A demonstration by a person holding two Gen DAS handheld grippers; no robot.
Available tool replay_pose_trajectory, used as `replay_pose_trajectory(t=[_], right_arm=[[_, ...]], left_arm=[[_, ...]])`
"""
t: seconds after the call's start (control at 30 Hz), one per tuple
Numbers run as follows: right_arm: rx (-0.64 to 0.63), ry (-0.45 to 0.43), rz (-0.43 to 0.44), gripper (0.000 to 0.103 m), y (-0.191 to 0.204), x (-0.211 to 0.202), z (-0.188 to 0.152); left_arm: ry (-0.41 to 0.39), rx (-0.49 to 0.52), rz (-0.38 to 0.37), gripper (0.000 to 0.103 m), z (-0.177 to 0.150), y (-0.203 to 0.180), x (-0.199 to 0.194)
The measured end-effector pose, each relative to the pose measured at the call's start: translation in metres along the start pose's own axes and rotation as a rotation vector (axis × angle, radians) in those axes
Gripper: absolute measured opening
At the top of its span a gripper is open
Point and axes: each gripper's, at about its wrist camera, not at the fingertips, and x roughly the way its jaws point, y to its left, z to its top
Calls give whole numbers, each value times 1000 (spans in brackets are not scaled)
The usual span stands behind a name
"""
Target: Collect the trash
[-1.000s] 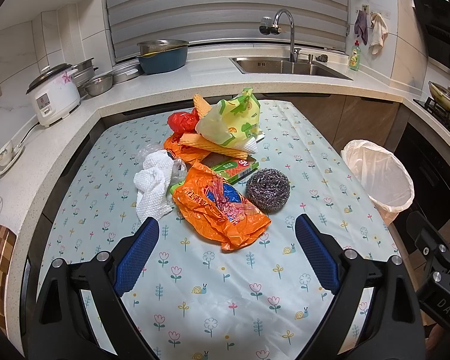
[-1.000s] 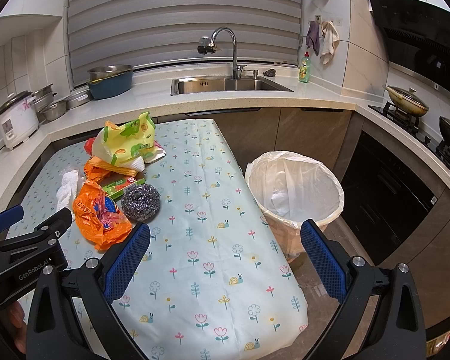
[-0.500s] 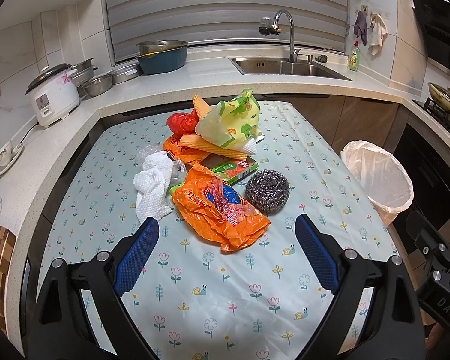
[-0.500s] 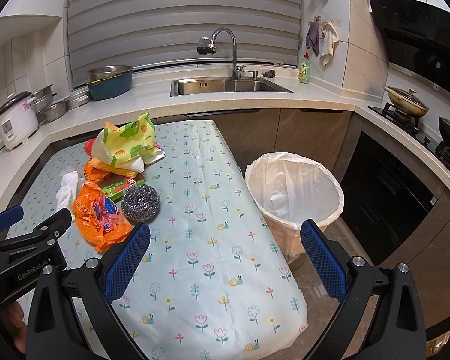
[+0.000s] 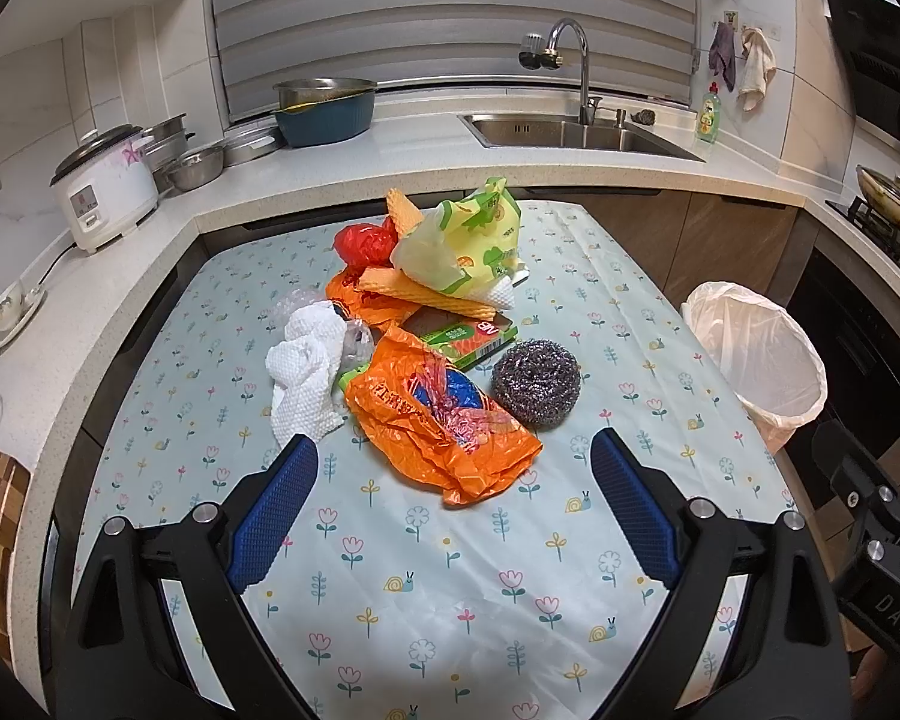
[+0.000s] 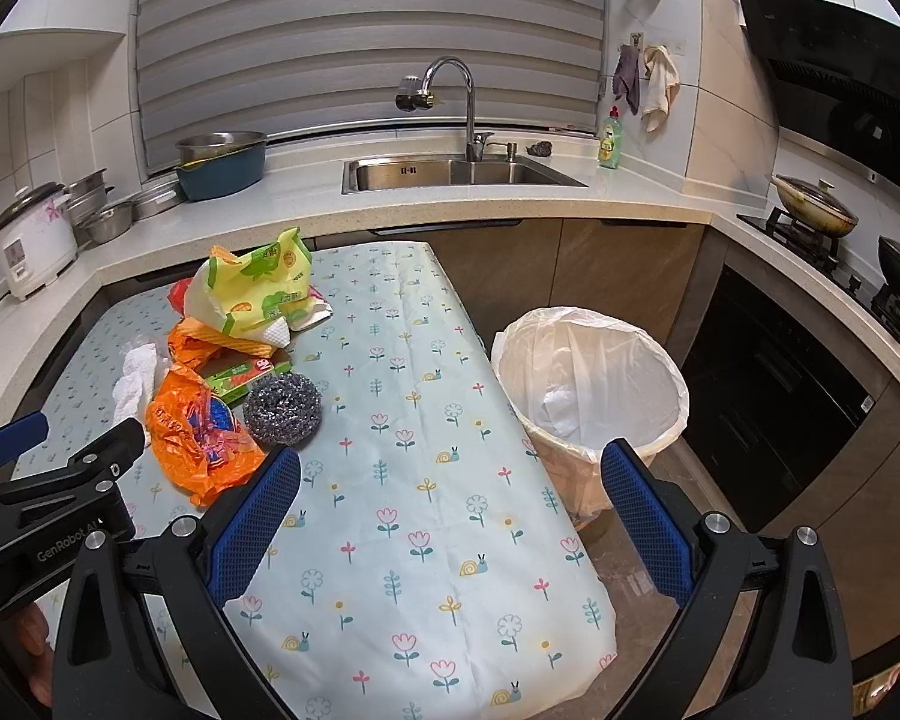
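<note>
A heap of trash lies mid-table: an orange plastic bag (image 5: 444,426) (image 6: 195,432), a steel scouring ball (image 5: 535,381) (image 6: 282,408), crumpled white paper towel (image 5: 303,372), a green sponge pack (image 5: 471,339), a yellow-green wrapper (image 5: 468,243) (image 6: 255,285) and a red bag (image 5: 363,243). My left gripper (image 5: 453,501) hovers open just short of the orange bag, empty. My right gripper (image 6: 450,507) is open and empty over the table's right part, between the heap and the white-lined bin (image 6: 591,387) (image 5: 756,360) standing on the floor off the table's right edge.
The floral tablecloth (image 5: 450,570) covers the table. Behind runs a counter with a rice cooker (image 5: 105,186), metal bowls, a blue basin (image 5: 324,114) and a sink (image 6: 456,171). A stove with pans (image 6: 816,213) is at right.
</note>
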Motion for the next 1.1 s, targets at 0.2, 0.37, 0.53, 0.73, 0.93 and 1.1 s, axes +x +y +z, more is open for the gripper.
replay_pose_trajectory(t=[0.2, 0.37, 0.53, 0.73, 0.93, 1.1], right_arm=[[-1, 6, -1, 96, -1, 3, 0], [-9, 24, 2, 96, 11, 11, 3], [-12, 50, 18, 96, 19, 30, 2], [-8, 88, 44, 96, 36, 55, 2], [-43, 121, 62, 96, 60, 77, 0], [-72, 146, 98, 96, 84, 93, -1]], left_arm=[[4, -6, -2, 90, 1, 2, 3], [15, -30, 11, 91, 3, 19, 18], [37, -69, 27, 92, 5, 48, 38], [73, -91, 70, 93, 6, 85, 71], [128, -113, 100, 93, 6, 118, 108], [144, -127, 101, 93, 11, 136, 131]])
